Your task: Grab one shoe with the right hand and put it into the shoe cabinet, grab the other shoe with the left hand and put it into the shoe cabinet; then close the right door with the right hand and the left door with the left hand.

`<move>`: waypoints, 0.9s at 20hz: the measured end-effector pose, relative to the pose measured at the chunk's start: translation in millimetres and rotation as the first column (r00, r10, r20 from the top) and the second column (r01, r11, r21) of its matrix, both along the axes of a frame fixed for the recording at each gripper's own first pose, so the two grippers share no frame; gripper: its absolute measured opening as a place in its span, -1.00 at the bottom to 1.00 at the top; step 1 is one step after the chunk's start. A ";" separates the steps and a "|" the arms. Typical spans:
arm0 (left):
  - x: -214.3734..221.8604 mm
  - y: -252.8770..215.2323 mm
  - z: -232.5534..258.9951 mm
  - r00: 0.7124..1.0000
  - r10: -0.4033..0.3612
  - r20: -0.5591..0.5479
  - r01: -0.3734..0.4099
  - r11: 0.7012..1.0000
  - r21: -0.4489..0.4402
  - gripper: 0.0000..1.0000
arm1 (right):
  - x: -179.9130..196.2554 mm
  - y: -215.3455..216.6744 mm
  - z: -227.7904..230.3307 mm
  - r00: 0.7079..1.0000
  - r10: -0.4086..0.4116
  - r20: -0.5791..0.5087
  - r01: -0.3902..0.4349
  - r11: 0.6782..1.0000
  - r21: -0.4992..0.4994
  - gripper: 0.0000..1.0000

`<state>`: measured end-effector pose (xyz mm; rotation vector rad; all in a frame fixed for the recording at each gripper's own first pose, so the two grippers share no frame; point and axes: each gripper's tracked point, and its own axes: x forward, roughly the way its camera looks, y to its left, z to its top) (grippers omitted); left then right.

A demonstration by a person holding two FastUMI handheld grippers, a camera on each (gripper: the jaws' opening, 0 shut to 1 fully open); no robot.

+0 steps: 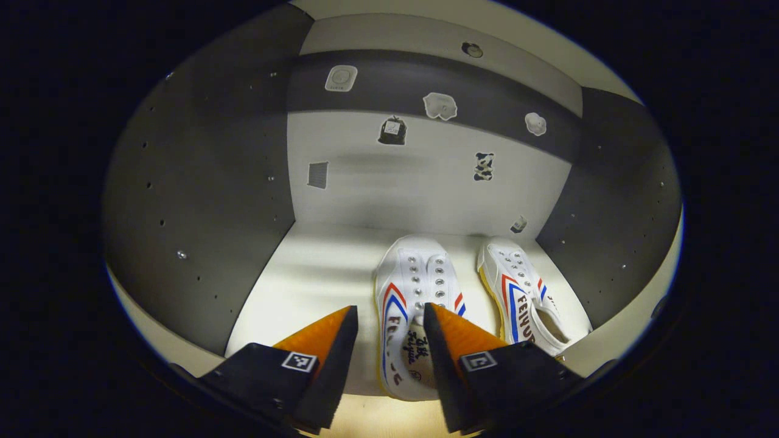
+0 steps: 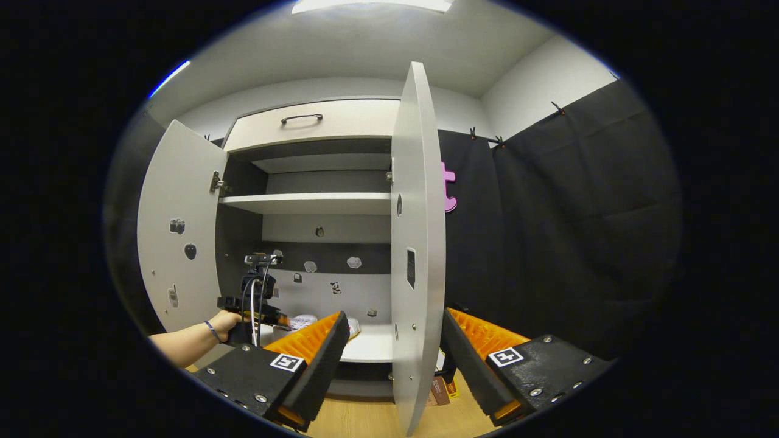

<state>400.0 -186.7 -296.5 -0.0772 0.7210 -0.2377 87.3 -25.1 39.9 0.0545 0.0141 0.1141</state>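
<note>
Two white shoes (image 1: 414,304) lie side by side on the cabinet's bottom shelf (image 1: 304,280).

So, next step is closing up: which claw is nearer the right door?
Right. The right claw straddles the right door's edge, jaws open on either side. The left claw is inside the cabinet by the shoes.

Ceiling (image 2: 365,42): pale, with a bright strip light (image 2: 371,5) at the top edge of the right gripper view.
Walls (image 2: 535,79): white above, meeting in a corner at the upper right.
Black cloth (image 2: 566,231): hung over the lower wall, clipped along its top edge.
Floor (image 2: 365,420): light wood boards.
Small boxes (image 2: 441,386): on the floor, low beside the black cloth.
Light: cool and even overall, dimmer toward the cloth.
</note>
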 end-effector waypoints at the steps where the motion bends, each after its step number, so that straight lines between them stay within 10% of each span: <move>1: -3.3 0.0 11.4 1.000 -0.007 0.026 0.007 1.000 -0.001 0.87 | -1.9 0.6 1.4 1.000 0.003 0.002 -0.003 1.000 0.001 0.89; 18: -157.3 40.8 262.8 0.846 -0.057 0.530 0.054 0.998 0.020 0.94 | -29.4 -33.2 17.6 0.999 -0.033 0.040 0.035 0.999 -0.042 0.89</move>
